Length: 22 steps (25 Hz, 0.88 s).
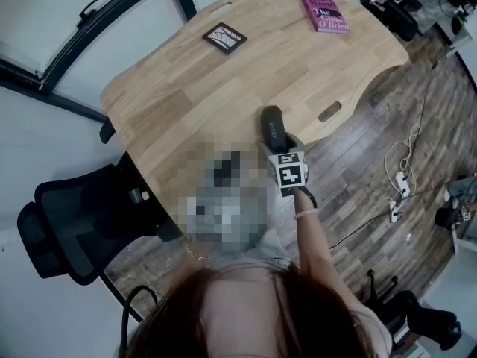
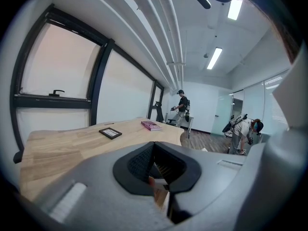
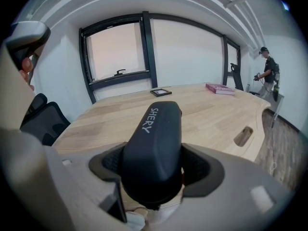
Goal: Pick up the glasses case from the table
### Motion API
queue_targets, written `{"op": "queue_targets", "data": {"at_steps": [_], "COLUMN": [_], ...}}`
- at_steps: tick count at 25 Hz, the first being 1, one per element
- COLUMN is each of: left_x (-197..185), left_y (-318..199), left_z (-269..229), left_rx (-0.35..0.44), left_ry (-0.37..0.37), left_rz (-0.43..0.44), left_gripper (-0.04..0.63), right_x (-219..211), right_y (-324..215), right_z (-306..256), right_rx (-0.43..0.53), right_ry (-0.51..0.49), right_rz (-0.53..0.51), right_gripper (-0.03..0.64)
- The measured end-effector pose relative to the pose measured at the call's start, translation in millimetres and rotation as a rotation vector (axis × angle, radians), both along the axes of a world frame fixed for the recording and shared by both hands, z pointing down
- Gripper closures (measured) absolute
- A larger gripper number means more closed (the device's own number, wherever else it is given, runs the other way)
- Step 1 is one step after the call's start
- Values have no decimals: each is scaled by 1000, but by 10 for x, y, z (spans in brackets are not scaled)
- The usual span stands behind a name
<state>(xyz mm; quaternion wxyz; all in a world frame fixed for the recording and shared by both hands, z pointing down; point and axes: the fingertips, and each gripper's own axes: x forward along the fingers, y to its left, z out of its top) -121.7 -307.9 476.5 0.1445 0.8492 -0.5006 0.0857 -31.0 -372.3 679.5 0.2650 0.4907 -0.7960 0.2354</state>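
Holding glasses case (image 3: 153, 143) (black) in right tongs (image 1: 276, 137).

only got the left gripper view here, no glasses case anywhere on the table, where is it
Observer: The black oblong glasses case with white SHERY lettering sits between the jaws of the right gripper, which are closed on its sides.
Operator: is it off the table yet
Observer: In the head view it pokes out over the light wooden table near the front edge. It looks clear of the top, though I cannot be sure.
Operator: anything close to it
Observer: Only an oval slot cut through the tabletop, just to its right in the head view.
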Motion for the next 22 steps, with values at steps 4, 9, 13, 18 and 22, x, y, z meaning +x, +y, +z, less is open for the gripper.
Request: {"op": "queue_targets", "data": {"at_steps": [4,9,13,18,22], "left_x": [53,107,153,208,257], "left_y": [126,290,421,571,697], "left_z": [-58,-148,-215,-294,-353], "left_rx": [14,33,49,66,76], "left_ry": [-1,-4,-7,-9,-12], "left_rz": [0,-5,-9,-15,-23], "left_gripper": [586,586,586,586,586], "right_x": [36,85,135,187,226], "right_y": [98,241,362,498,615], "right_z": [-132,-304,-414,-545,-655], "right_rx": [27,61,81,105,121], "right_ry": [-14,-27,-35,-40,-56], "right_rz": [5,6,8,3,-2], "right_gripper": [275,275,275,275,275]}}
